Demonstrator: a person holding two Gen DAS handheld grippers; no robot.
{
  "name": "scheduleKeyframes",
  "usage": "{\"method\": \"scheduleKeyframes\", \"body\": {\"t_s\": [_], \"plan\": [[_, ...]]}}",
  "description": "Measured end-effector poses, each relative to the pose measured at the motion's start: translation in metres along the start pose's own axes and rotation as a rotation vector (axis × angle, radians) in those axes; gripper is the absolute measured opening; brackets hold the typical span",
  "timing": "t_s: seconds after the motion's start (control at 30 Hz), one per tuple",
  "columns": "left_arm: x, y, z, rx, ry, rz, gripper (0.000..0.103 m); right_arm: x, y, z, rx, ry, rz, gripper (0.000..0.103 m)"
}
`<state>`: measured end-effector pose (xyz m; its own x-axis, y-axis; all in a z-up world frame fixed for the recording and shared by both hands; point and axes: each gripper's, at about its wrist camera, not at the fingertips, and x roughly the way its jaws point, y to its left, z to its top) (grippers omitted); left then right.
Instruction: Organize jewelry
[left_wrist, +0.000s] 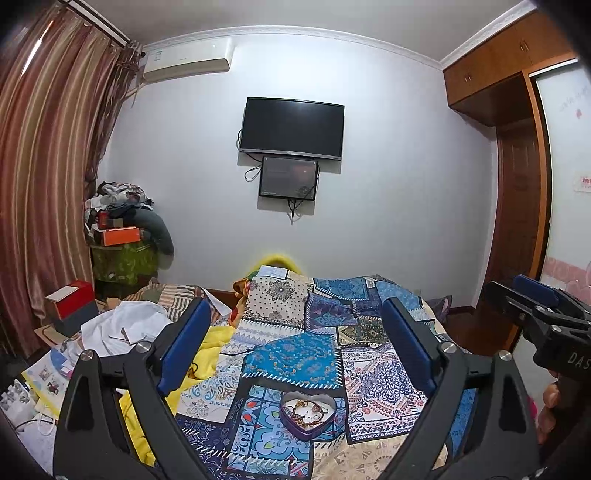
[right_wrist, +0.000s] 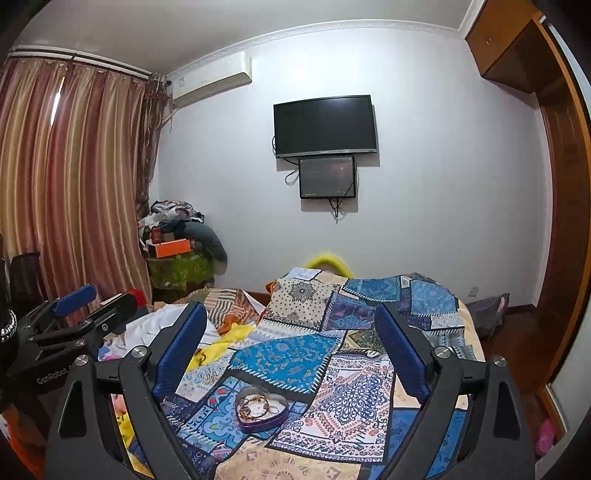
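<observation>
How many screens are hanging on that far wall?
2. The large black TV is mounted high on the wall, and a smaller dark screen hangs directly below it, cables dangling underneath. Both look switched off. I see no others in either view.

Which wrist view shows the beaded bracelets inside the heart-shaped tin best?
The right wrist view: the beaded bracelets lie distinct in the heart-shaped tin. The left wrist view shows them as a tangle.
</observation>
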<state>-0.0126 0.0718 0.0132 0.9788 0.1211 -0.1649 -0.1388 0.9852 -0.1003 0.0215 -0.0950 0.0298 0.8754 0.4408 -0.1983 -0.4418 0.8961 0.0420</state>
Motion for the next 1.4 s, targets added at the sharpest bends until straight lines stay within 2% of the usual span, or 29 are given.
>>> {"method": "scheduleKeyframes", "body": {"t_s": [0.57,1.4], "plan": [[0.0004,0.001,-0.0019,0.003,0.009,-0.005,0.096,-0.002,0.0007,-0.0007,0.002,0.013,0.004,0.091],[0.0007,-0.0006,-0.0027,0.021,0.02,-0.048,0.096,-0.0011,-0.0001,0.0005,0.006,0.018,0.005,0.091]]}}
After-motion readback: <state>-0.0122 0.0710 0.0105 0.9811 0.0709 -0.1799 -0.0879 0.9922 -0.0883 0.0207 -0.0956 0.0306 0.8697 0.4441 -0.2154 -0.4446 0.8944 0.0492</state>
